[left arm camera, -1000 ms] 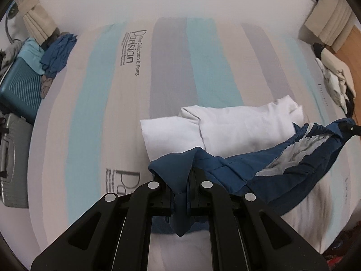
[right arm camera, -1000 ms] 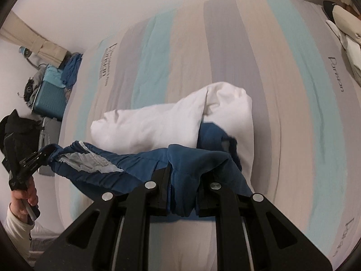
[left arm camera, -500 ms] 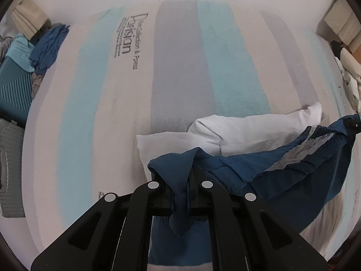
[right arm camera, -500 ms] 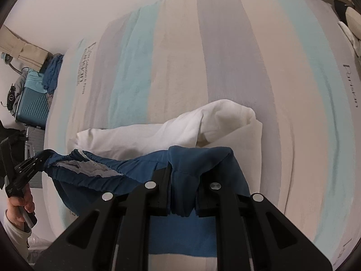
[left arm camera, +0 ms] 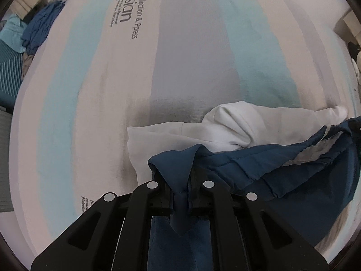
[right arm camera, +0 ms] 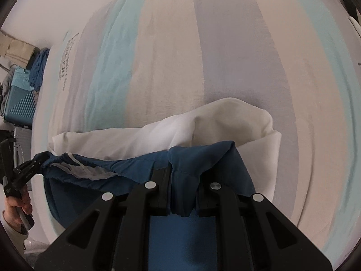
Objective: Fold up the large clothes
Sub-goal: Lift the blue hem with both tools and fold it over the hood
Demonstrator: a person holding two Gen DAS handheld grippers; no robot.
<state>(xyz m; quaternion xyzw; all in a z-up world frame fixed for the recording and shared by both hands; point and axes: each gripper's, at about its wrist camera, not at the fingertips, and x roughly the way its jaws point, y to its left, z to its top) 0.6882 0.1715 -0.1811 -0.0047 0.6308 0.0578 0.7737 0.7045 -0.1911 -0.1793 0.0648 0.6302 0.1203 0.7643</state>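
Our left gripper (left arm camera: 180, 187) is clamped on a pinched corner of the dark blue fabric garment (left arm camera: 282, 169), a tab of cloth hanging down between its black jaws. Our right gripper (right arm camera: 182, 189) pinches the other corner of the same garment in the same way. Between the two, the garment's upper edge hangs slack, its pale grey lining (right arm camera: 90, 171) showing, and the rest drapes toward six o'clock below the jaws. Just past that edge, toward twelve o'clock, a crumpled white cloth (left arm camera: 225, 128) lies on the bed's sheet striped in grey, turquoise and beige (left arm camera: 191, 45). At nine o'clock in the right view, our hand (right arm camera: 17, 205) grips the left tool's handle. At ten o'clock beyond the bed stands a teal ribbed suitcase (right arm camera: 19, 103).
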